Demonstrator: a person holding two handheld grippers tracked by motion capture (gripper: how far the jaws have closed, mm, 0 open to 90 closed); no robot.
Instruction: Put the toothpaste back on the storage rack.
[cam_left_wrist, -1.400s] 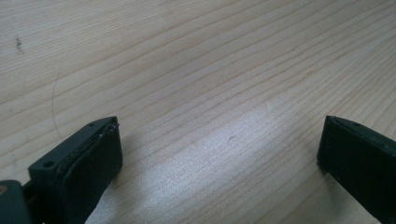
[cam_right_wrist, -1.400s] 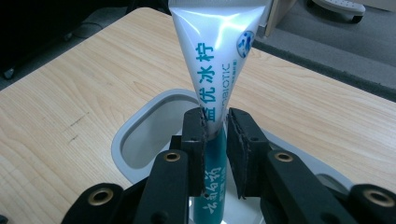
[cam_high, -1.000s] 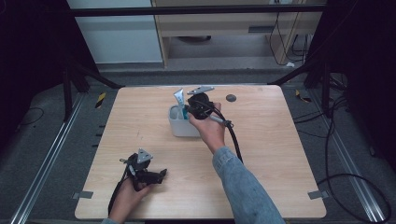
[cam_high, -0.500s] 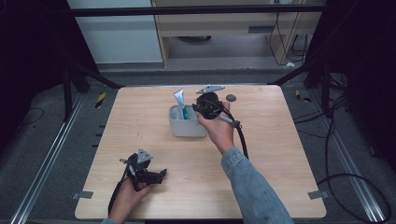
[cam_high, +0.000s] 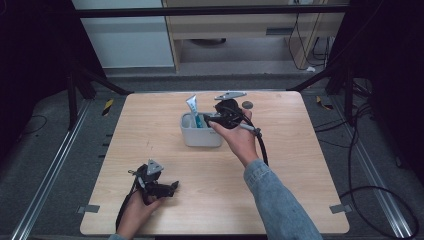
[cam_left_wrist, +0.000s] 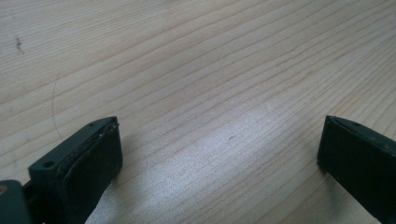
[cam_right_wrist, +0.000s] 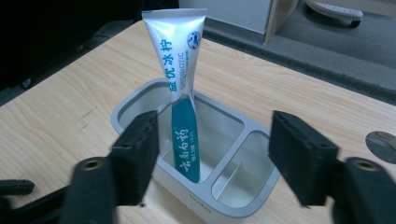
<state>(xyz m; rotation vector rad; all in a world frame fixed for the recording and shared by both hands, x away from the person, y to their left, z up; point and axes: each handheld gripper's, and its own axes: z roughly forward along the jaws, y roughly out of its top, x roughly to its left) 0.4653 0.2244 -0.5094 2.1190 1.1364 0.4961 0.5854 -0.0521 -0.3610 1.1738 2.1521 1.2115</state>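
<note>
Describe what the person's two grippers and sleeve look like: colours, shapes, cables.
Both the left gripper and the right gripper are black, each topped by a grey three-cornered plate and trailing a black cable. Their jaws are blocky black pads. The right arm wears a blue denim sleeve.

Toothpaste tube (cam_right_wrist: 180, 88), upper silver part: teal Chinese characters running downward, "益优冰柠"; small Latin word beside them, "PROBIOTIC".
Tube, round emblem near top: too small to read.
Tube, lower teal part: white Chinese characters, not legible.
</note>
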